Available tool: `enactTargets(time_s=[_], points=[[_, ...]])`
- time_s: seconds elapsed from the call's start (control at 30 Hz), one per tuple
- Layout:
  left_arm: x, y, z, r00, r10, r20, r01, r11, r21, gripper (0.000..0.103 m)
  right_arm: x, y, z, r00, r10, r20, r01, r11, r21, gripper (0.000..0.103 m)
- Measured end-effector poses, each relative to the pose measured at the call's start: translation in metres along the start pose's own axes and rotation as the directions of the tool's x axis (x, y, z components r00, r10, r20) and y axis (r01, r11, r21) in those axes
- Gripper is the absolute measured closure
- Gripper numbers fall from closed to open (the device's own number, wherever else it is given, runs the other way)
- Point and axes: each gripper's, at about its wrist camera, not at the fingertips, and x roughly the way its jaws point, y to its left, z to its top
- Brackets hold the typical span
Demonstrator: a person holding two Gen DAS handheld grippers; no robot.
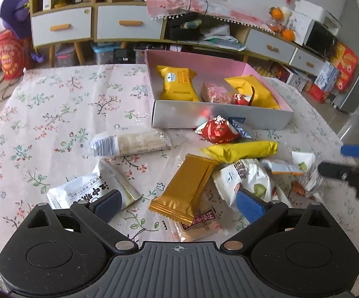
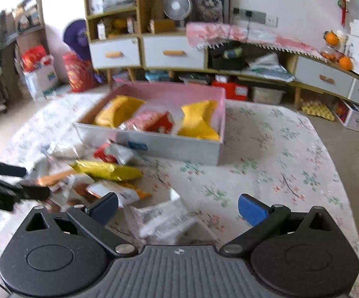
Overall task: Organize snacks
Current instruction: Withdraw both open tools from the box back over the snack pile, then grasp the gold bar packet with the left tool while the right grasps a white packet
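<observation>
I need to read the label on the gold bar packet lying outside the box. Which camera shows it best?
The left wrist view: the gold bar packet lies sharp and fully visible between the open left gripper fingers. The right wrist view is motion-blurred and shows only an orange sliver of it among other snacks.

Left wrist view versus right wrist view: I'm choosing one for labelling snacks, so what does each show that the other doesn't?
Only the left wrist view shows the clear packet of pale wafers and the gold bar wrapper sharply, with the right tongs at its edge. Only the right wrist view shows the white packet between the open right tongs, and the left tongs; it is blurred. Both show the pink box holding yellow packets and the long yellow packet.
</observation>
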Motion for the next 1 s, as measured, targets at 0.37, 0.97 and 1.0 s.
enactTargets(time_s=[0.37, 0.97, 1.0], points=[[0.010, 0.002, 0.009, 0.997, -0.065, -0.042, 0.067, 0.997, 0.046, 0.012, 0.007, 0.001, -0.003, 0.998, 0.010, -0.060, -0.008, 1.000, 0.027, 0.015], [0.020, -0.002, 0.020, 0.989, -0.098, -0.112, 0.116, 0.980, 0.161, 0.050, 0.022, -0.023, -0.004, 0.985, 0.023, -0.173, 0.006, 0.985, 0.170, 0.015], [0.020, -0.003, 0.021, 0.991, -0.074, -0.109, 0.092, 0.981, 0.172, 0.052, 0.023, -0.026, -0.004, 0.984, 0.012, -0.178, 0.021, 0.983, 0.182, 0.015]])
